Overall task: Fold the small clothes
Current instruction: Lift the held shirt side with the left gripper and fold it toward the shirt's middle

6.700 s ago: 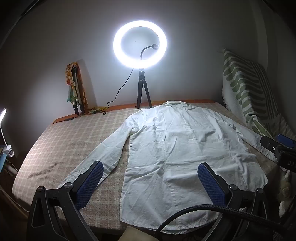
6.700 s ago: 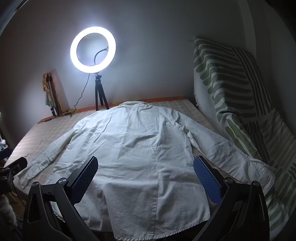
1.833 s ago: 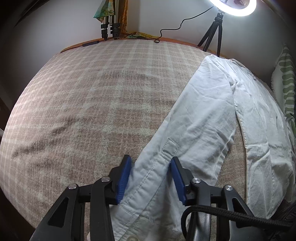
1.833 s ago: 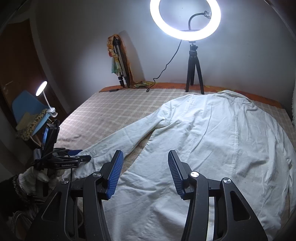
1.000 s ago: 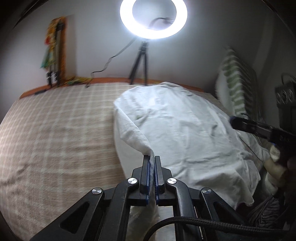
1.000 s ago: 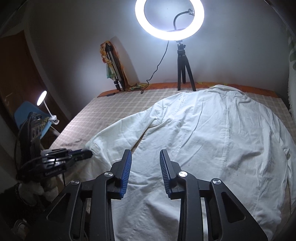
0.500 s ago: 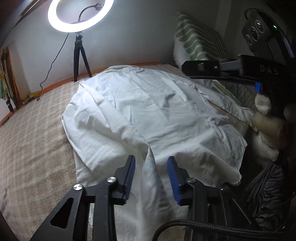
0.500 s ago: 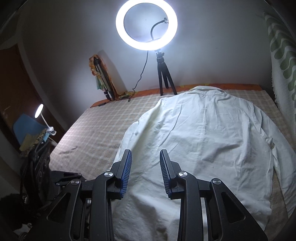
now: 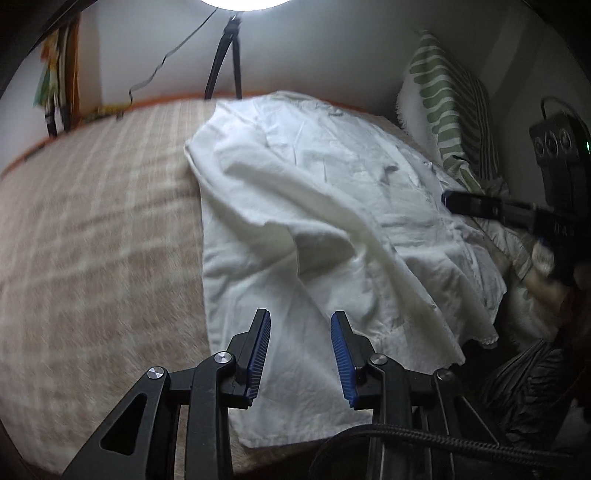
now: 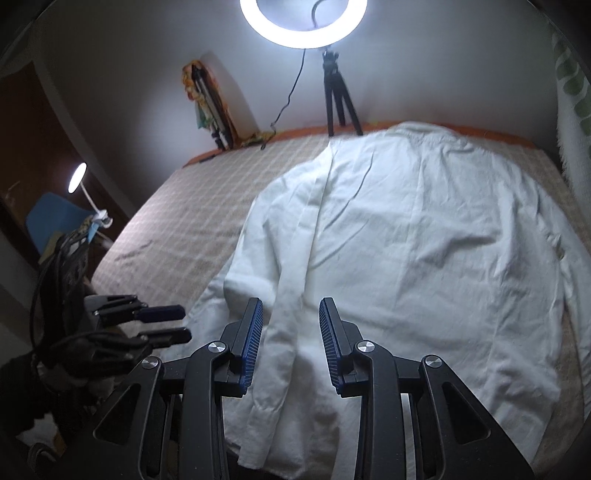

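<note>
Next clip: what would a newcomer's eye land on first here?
The white shirt spread back-up across the checked bedspread, its left sleeve already folded in along the body. Behind it, the glowing ring light on a tripod against the wall. Both tools, left tool and right tool, hover over the hem gripping nothing.

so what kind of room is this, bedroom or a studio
Most likely a bedroom set up for filming. A white shirt lies spread on a bed with a checked cover, a ring light on a small tripod stands at the far edge, and a striped cushion leans against the wall.
</note>
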The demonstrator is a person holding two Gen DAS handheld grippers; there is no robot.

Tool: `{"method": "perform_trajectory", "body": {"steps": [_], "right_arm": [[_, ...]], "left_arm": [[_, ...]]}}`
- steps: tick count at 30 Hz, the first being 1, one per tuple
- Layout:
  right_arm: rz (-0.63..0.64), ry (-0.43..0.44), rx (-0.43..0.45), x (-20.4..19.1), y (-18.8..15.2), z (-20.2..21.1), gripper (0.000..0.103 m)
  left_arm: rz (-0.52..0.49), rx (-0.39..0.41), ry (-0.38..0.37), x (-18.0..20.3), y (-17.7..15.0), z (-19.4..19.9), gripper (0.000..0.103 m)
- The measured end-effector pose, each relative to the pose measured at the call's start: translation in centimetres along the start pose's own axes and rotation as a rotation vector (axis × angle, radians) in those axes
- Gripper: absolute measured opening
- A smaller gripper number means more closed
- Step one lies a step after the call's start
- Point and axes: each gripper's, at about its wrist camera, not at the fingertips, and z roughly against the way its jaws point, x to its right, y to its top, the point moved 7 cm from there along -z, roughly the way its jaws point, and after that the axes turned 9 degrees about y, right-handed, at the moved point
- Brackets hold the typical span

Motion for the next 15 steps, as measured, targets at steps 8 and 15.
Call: {"method": "perform_trajectory", "body": {"steps": [8, 15], "right_arm": [[-0.031, 0.051, -0.144, -0.7, -3.9, -3.2, 0.03], [0.011, 0.032, -0.187, -1.5, -4.9, -3.9, 0.031]], "left_arm": [[-0.011, -0.108, -0.087, 3.5, -1.2, -2.8, 0.033], [0.014, -0.104, -0.103, 4.0, -1.1, -3.0, 0.003]]}}
